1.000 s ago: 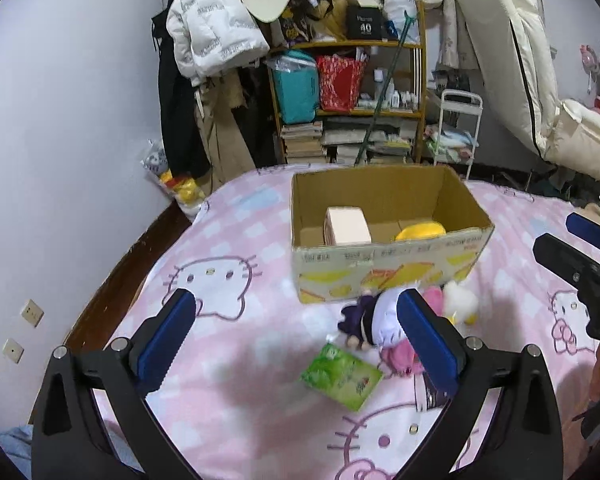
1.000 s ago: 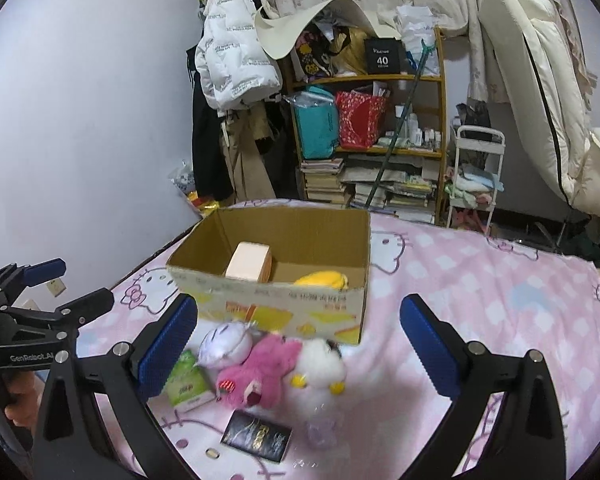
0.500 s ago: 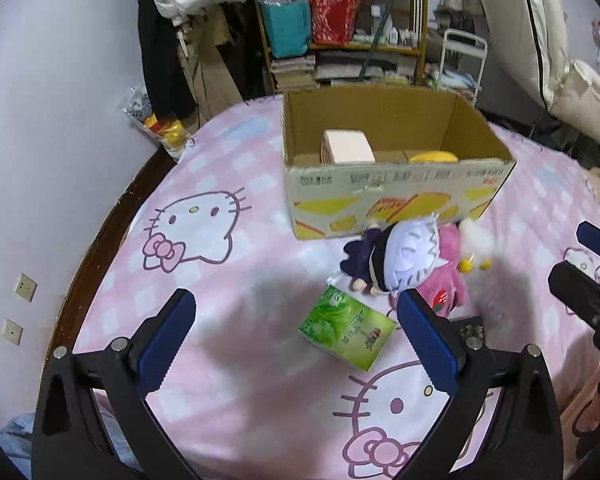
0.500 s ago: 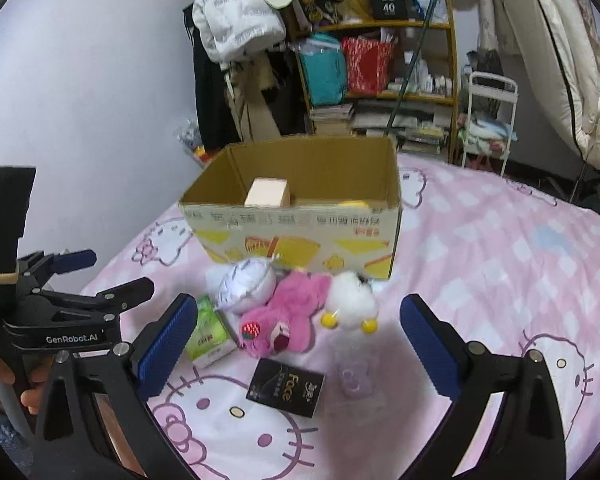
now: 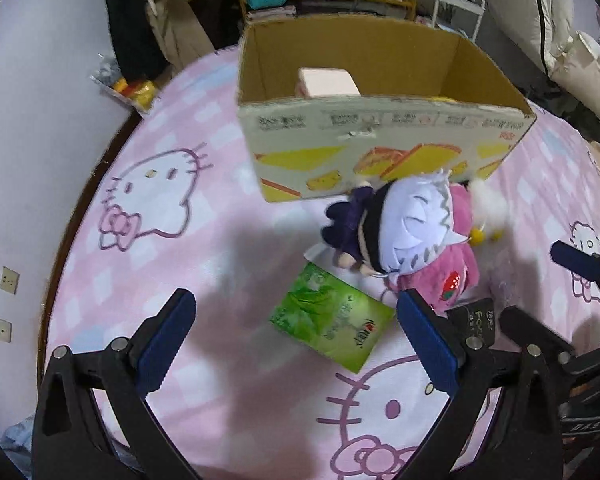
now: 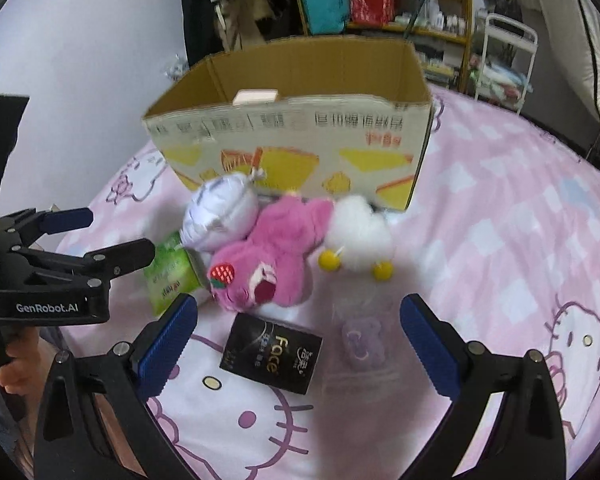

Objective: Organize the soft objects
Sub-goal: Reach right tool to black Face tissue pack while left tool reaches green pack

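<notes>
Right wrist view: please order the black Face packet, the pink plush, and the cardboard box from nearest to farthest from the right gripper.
1. Black Face packet: on the bedspread between the open fingers of the right gripper, toward the left one.
2. Pink plush: just behind the packet.
3. Cardboard box: farthest, behind the toys.

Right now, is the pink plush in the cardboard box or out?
Out: the pink plush lies on the bedsheet against the cardboard box's front wall.

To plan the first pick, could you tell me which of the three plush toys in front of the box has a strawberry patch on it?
The pink plush, lying between the lavender-headed doll and the white fluffy toy; only it carries the red strawberry.
</notes>
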Tool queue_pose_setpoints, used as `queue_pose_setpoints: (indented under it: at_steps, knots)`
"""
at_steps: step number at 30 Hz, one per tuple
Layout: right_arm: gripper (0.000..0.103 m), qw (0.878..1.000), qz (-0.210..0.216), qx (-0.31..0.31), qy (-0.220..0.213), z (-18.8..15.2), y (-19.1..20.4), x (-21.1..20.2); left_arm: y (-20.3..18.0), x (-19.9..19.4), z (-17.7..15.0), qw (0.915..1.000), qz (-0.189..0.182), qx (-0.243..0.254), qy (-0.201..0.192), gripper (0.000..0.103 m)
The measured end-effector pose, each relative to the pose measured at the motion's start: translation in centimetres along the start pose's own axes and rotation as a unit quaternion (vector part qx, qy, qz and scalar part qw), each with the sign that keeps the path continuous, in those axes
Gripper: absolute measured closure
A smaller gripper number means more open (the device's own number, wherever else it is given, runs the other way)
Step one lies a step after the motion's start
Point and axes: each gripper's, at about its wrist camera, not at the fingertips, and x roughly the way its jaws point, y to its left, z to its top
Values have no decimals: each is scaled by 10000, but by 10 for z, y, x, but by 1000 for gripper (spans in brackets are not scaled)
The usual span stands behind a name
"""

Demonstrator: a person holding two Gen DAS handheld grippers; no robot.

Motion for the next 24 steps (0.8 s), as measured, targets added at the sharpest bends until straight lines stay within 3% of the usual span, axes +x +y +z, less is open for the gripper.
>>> queue_pose_setpoints:
  at_steps: [7, 11, 14, 20, 24]
  knots:
    - [0, 9991, 80, 79, 403, -5, 0, 23, -10, 28, -1, 9982, -178, 211, 530, 4]
    - [1, 9981, 124, 167, 573, -8, 1, 33, -11, 43, -2, 9954, -460, 189, 825, 4]
    - [4, 9966, 259, 212, 751, -11, 3, 43, -11, 56, -3, 9935, -390, 175, 1056, 4]
    - [5, 9956, 103, -8, 928, -15, 13, 57, -14, 73, -4, 9911, -243, 236, 1291, 4]
    - [18, 9957, 93, -134, 917, -16, 19, 59, -17, 81, -4, 9905, -174, 306, 1331, 4]
